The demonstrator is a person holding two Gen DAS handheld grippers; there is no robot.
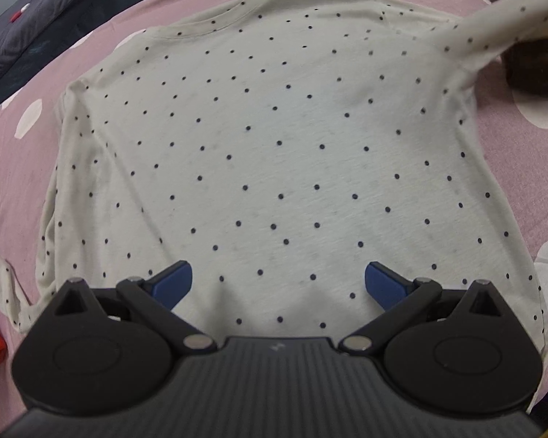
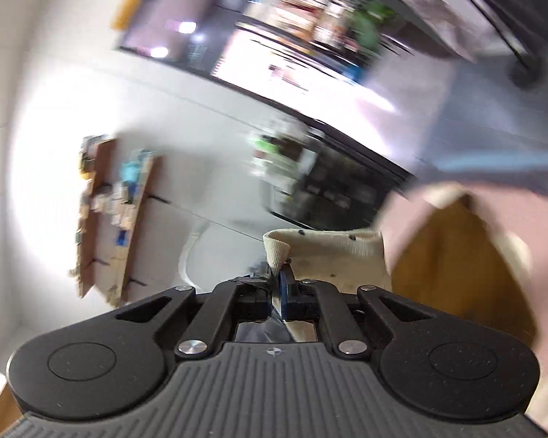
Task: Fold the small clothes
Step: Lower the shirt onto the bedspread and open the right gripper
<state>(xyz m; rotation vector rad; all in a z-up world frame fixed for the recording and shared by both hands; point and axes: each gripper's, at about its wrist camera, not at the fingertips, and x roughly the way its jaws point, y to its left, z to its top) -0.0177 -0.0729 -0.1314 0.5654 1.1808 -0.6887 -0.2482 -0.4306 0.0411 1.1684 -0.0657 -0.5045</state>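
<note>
Your left wrist camera looked steeply down over its spread fingers [image 1: 383,284] onto the shirt [image 1: 266,138] on the pink bed [image 1: 511,168], close above it. Your right wrist camera faced nearly level and rolled, toward a blurred wall and shelves [image 2: 106,211], with the sleeve [image 2: 325,248] just beyond its fingers [image 2: 283,284]. Both views shared only that sleeve [image 1: 507,25] and the bed [image 2: 493,226].
</note>
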